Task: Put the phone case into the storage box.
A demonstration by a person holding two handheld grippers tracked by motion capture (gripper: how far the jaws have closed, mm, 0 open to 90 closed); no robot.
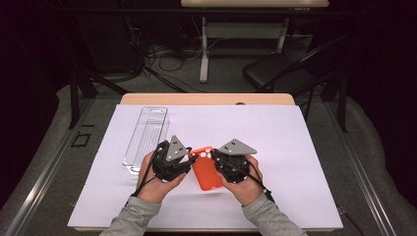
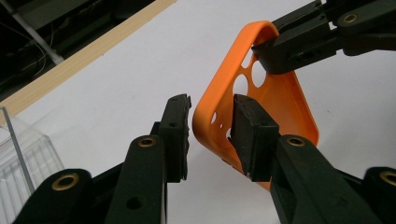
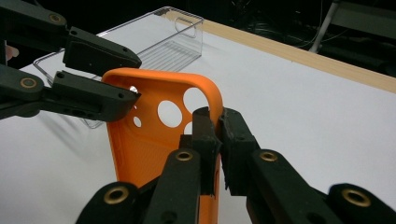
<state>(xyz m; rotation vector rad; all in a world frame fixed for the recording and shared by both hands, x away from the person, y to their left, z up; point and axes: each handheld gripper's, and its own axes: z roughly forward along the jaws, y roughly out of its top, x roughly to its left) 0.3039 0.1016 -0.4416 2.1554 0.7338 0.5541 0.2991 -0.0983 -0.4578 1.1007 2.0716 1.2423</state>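
High view: we see an orange phone case (image 1: 206, 168) in the lower middle of the frame, held up between two grippers over a white sheet (image 1: 275, 142) that covers the table (image 1: 206, 99). The case has round holes near one corner.

In the right gripper view, the right gripper (image 3: 218, 135) has its two black jaws squeezed tight on the thin side wall of the case, near the middle of the frame. The case stands on its edge there.

In the left gripper view, the left gripper (image 2: 211, 135) has one jaw outside the case's other side wall and one jaw inside it. The inside jaw looks like it touches the wall. A small gap shows between the outside jaw and the wall, so this gripper is not pinching yet.

In the high view, the left gripper sits to the left of the case and the right gripper to its right. A clear plastic box (image 1: 146, 135) lies in the middle left of the frame, near the left gripper.
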